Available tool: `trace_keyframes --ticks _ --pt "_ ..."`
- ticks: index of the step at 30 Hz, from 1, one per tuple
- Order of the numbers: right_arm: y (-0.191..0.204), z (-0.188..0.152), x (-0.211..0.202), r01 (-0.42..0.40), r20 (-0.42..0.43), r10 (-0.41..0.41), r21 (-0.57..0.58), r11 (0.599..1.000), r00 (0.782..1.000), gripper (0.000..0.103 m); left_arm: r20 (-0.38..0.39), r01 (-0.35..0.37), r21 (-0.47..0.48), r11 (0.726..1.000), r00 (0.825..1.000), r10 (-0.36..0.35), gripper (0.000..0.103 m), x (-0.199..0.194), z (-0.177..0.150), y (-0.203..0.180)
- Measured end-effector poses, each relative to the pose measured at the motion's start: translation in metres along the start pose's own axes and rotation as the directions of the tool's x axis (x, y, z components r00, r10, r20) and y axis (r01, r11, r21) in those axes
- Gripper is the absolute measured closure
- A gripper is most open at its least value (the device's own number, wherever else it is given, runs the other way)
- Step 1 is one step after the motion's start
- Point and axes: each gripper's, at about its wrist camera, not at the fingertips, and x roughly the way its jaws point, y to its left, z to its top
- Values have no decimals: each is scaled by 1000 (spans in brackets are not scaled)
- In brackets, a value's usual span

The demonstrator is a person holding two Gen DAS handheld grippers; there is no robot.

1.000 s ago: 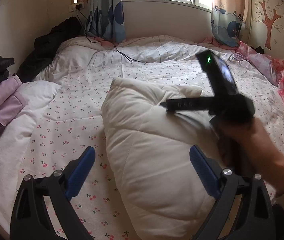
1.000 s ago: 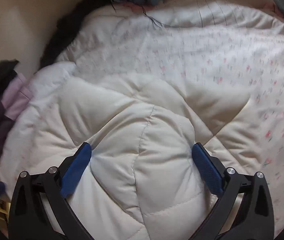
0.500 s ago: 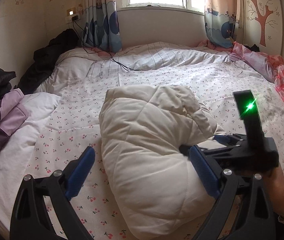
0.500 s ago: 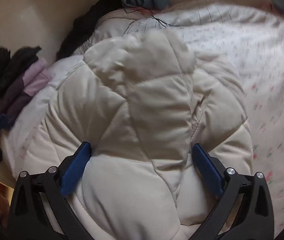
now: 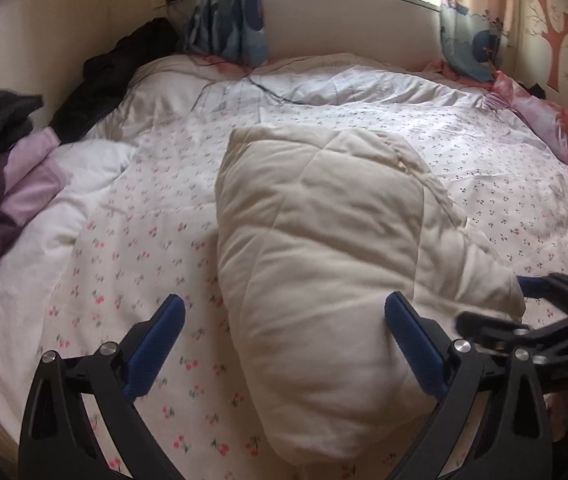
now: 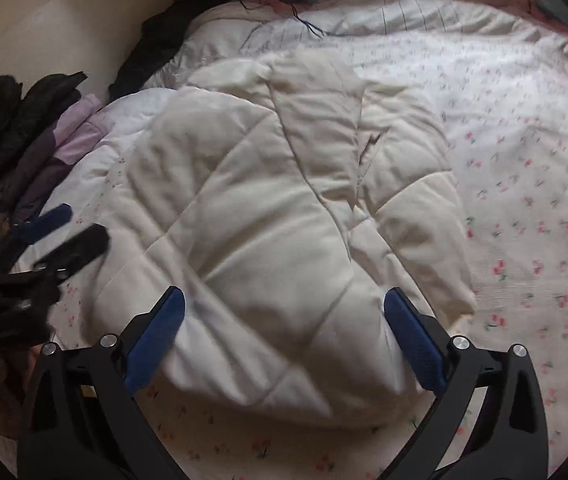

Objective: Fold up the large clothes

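Observation:
A cream quilted padded garment (image 5: 323,264) lies folded into a thick bundle on the cherry-print bedspread (image 5: 140,256); it also shows in the right wrist view (image 6: 284,216). My left gripper (image 5: 284,344) is open and empty just above the bundle's near end. My right gripper (image 6: 284,336) is open and empty over the bundle's near edge. The right gripper shows at the right edge of the left wrist view (image 5: 539,304). The left gripper shows at the left edge of the right wrist view (image 6: 56,236).
A pile of purple and black clothes (image 5: 0,184) lies at the bed's left side, also in the right wrist view (image 6: 36,148). A dark coat (image 5: 124,68) rests against the wall. Pink bedding (image 5: 555,128) lies far right. A cable (image 5: 268,92) crosses the far duvet.
My right gripper has drawn back off the bundle toward the bed's near right edge. The garment has settled flatter. My left gripper has come lower and closer to the bundle.

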Motion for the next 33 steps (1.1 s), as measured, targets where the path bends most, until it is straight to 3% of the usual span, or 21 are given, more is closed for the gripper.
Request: trace_keyframes --ticks 3,7,9,13,33 --pt "17 -19 -25 51 -4 -51 -22 998 999 7 -13 -5 16 1000 1000 6 7 -20 -13 -6" --pt "35 -34 -41 142 -80 -144 -28 989 986 7 -47 -10 -1 1000 999 10 7 -42 -30 -10" --pt "40 -43 -56 154 -30 -155 -22 988 987 7 -54 -42 0 999 998 42 7 -52 -38 -12" --pt "50 -54 -71 271 7 -271 -56 961 962 7 -79 -58 -39 998 995 55 7 -64 -49 -8" --pt "70 -53 -65 286 -3 -287 -82 955 958 7 -88 -16 -79 997 996 9 7 -79 -51 -3"
